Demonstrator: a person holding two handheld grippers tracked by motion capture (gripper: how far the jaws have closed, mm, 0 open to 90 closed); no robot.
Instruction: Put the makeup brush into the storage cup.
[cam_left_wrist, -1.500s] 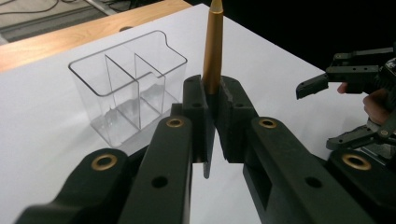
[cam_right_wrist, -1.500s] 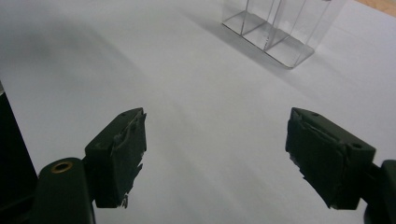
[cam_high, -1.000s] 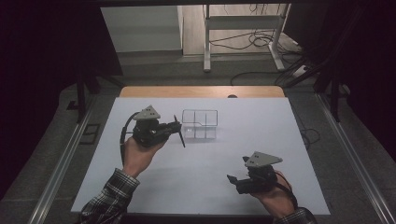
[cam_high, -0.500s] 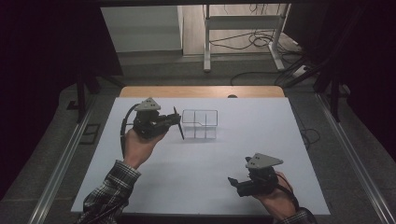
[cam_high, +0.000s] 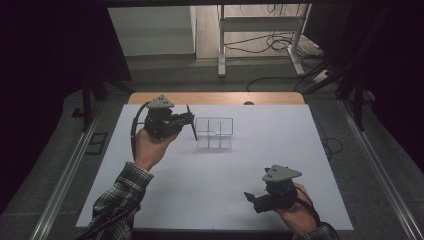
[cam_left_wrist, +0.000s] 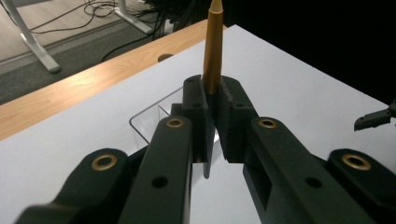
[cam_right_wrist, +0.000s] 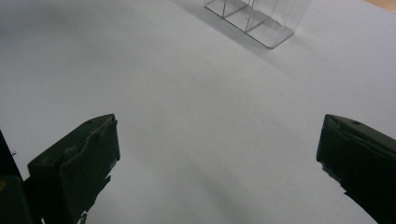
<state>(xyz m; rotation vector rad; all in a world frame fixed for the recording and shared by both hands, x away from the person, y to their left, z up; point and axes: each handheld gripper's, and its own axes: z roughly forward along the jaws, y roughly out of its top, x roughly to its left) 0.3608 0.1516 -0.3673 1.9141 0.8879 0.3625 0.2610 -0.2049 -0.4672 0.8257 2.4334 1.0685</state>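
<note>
A slim pen, gold-coloured in the left gripper view, is clamped in my left gripper, which is shut on it and held above the table's left-centre. The pen stands nearly upright across the jaws, one end above and one below. Just right of it stands a clear compartmented organizer, whose rim shows behind my left gripper. My right gripper rests low near the front right of the table, open with nothing between its fingers. The organizer lies well ahead of it.
A white sheet covers the table, with a wooden strip along the far edge. Beyond the table are a dark floor, cables and a white desk frame. The right gripper's jaw tip shows at the edge of the left gripper view.
My left gripper has carried the pen away from the person, closer to the organizer's left side. The right gripper has stayed put.
</note>
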